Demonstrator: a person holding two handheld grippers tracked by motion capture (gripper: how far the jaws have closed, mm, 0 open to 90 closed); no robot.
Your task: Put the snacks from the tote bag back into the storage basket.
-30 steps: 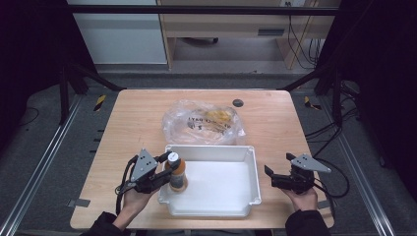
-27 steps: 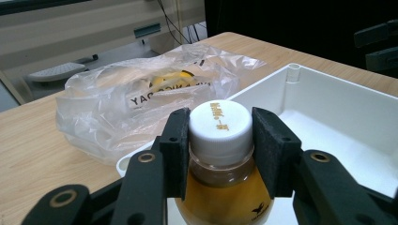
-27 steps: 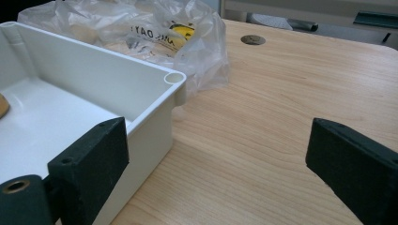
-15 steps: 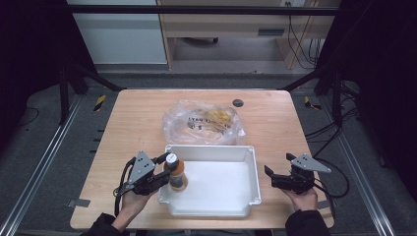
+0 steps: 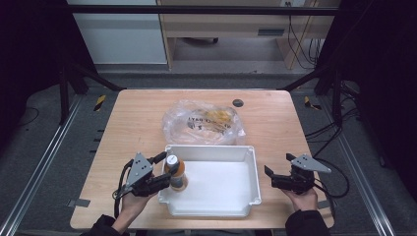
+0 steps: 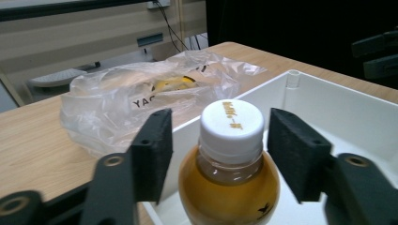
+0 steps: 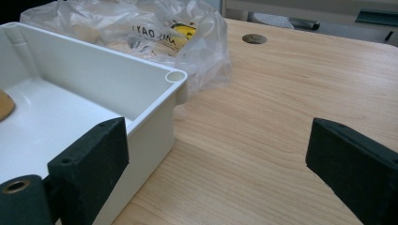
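Note:
A small bottle of amber liquid with a white cap stands upright in the left end of the white tray. My left gripper sits around its neck. Its jaws have just been opening. In the left gripper view the bottle stands between the pads with a gap on each side of the cap, so my left gripper is open. Right of the tray, on the table, my right gripper is open and holds nothing. In the right gripper view that gripper faces the tray's corner.
A clear plastic bag with yellowish contents lies just behind the tray, touching its far rim. A small round hole marks the table's far side. Bare wood lies to the left and right of the tray.
The left gripper's jaws have parted from the bottle, which now stands slightly lower in the tray. The right gripper has not moved.

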